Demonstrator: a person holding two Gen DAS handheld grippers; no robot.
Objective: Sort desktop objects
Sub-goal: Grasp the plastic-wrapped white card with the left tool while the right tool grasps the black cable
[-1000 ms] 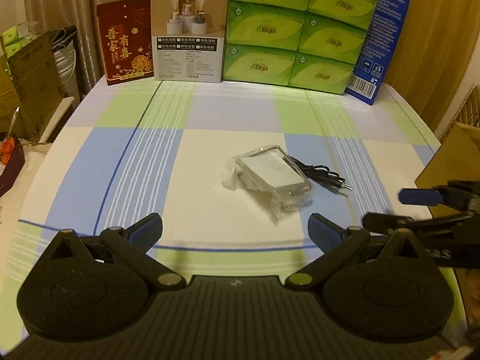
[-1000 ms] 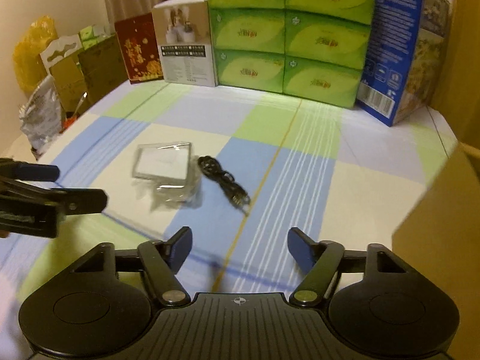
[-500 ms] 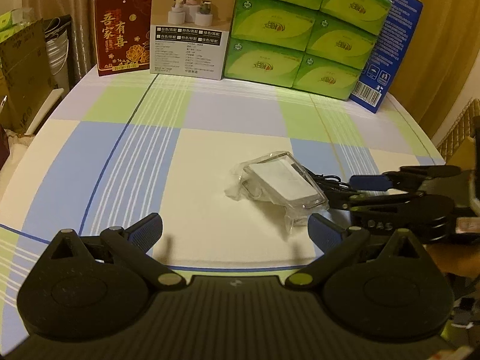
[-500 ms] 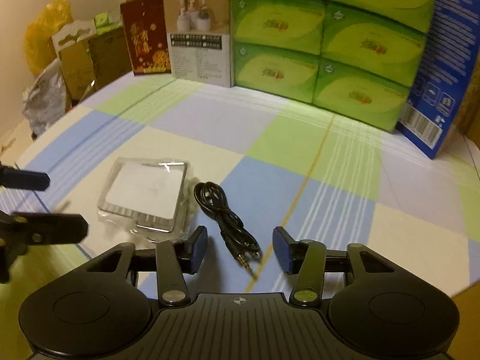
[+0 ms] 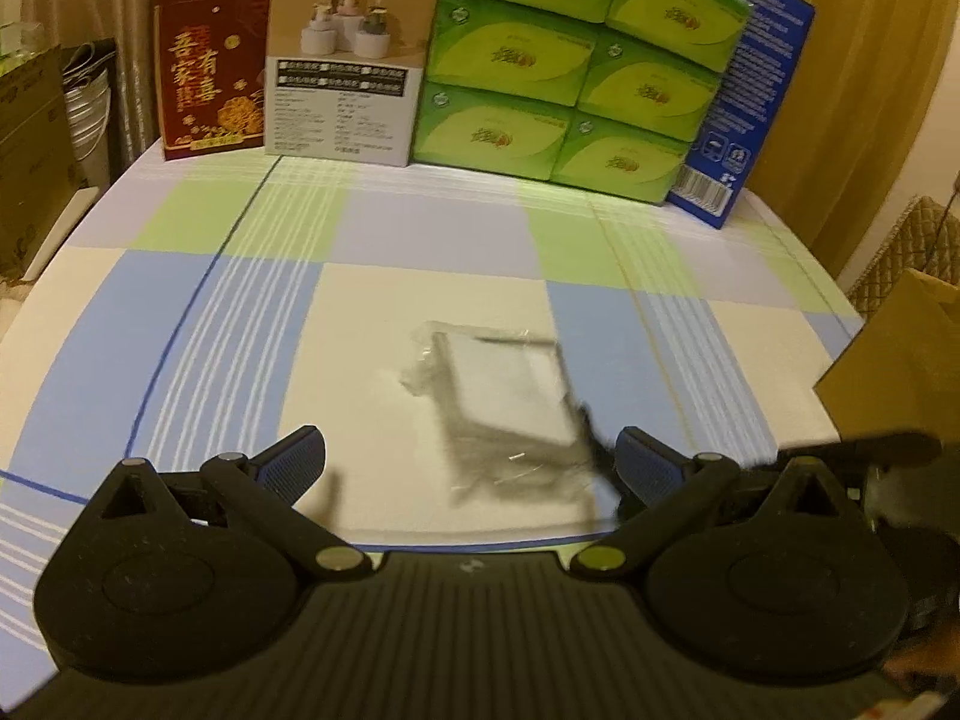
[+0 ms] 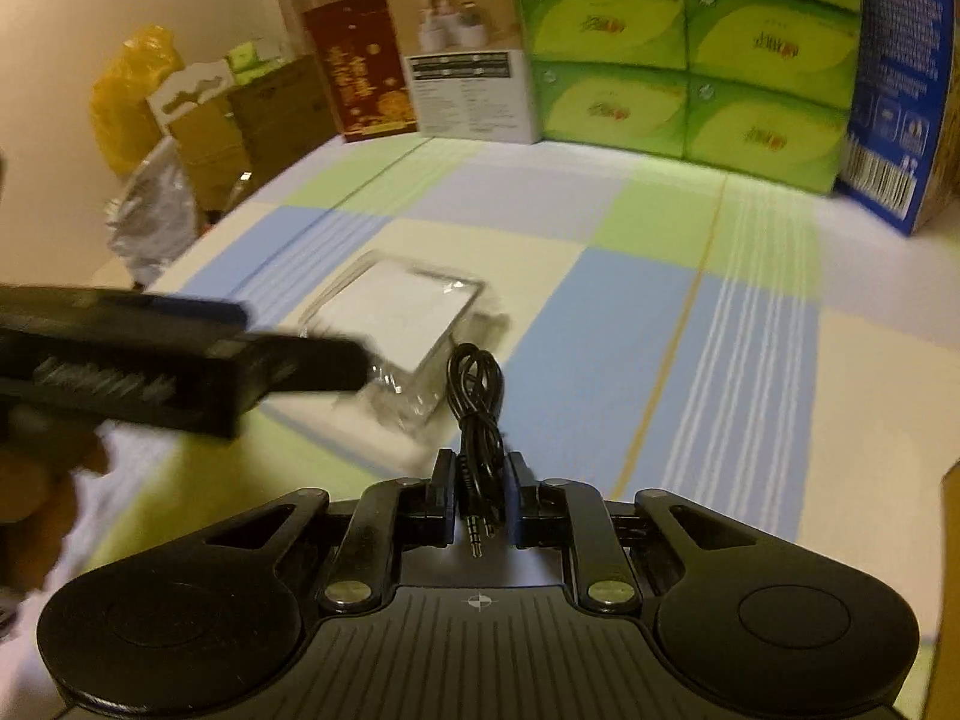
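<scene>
Black audio cable (image 6: 477, 396) is clamped in the right gripper (image 6: 478, 489); left gripper (image 5: 471, 459) is spread wide, clear packet (image 5: 507, 399) just ahead.

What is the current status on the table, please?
Right gripper shut on black audio cable. Left gripper open, aimed at clear plastic packet. Packet flat on tablecloth. Nothing in the way.

Both tools share one build: a matte black ribbed housing with a small crosshair mark at its centre, flanked by two round black domes. On the left gripper (image 5: 468, 462), black linkage arms pivot on brass-coloured screws and end in blue ridged fingers (image 5: 294, 459). The right gripper (image 6: 478, 480) has silver screws and black fingers (image 6: 443, 471).
</scene>
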